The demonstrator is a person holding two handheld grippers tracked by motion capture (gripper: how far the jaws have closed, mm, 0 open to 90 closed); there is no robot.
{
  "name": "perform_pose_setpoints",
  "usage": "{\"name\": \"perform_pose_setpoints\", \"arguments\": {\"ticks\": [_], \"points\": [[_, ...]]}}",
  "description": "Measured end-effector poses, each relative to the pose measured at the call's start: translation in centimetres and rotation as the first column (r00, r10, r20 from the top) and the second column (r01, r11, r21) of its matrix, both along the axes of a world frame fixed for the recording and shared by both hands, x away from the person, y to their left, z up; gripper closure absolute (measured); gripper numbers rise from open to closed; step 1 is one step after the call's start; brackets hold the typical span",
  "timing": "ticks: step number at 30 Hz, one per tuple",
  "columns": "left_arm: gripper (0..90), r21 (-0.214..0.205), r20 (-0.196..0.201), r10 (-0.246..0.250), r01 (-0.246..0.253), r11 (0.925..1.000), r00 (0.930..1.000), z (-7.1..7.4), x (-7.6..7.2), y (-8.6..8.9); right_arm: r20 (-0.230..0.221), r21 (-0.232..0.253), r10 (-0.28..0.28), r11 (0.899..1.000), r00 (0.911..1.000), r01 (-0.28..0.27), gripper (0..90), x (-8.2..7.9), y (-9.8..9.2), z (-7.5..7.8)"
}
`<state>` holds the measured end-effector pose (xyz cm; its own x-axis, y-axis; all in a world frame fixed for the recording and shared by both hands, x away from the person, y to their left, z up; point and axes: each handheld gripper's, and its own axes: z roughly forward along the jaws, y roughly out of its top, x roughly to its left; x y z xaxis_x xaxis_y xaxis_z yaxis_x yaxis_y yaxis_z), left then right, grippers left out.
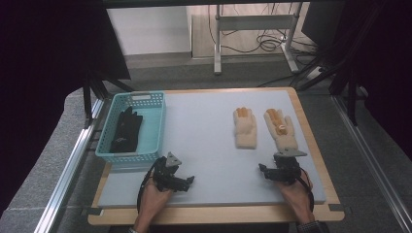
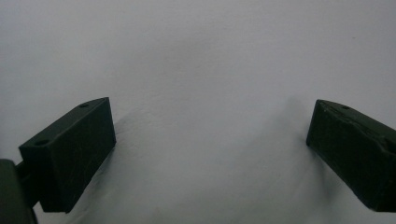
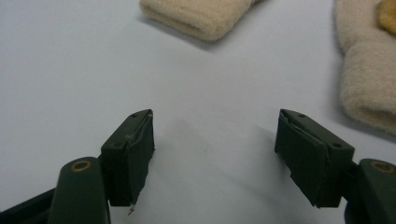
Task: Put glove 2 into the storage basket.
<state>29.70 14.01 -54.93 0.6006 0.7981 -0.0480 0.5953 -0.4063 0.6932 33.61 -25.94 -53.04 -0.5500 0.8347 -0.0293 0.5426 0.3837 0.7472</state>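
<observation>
Right hand-held gripper (image 3: 215, 149) was wide, empty, just short of the fleecy cream glove (image 1: 282, 130): soft, light, floppy; pinch the cuff.

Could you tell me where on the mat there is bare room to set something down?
The widest free patch lies between the blue basket and the left cream glove. The near strip between both grippers is also bare. The right side is crowded: the right cream glove sits close to the right gripper.
</observation>
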Motion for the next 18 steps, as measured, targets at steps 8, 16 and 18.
{"name": "perform_pose_setpoints", "arguments": {"ticks": [8, 16, 18], "points": [[1.7, -0.007, 0.004, 0.001, -0.001, 1.0, 1.0, -0.1, 0.0, 0.1, -0.012, 0.042, 0.005, 0.999, 0.9999, -0.004, 31.3, 1.1, -0.6, 0.7], [2.0, -0.007, 0.005, 0.003, -0.003, 1.0, 1.0, -0.1, 0.0, 0.1, 0.016, 0.065, 0.042, 0.997, 0.999, -0.042, 41.0, 4.1, -0.1, 3.0], [2.0, -0.007, 0.005, 0.004, -0.003, 1.0, 1.0, -0.1, 0.0, 0.1, 0.015, 0.061, 0.049, 0.997, 0.9987, -0.05, 42.8, 5.0, 0.2, 3.4]]}}
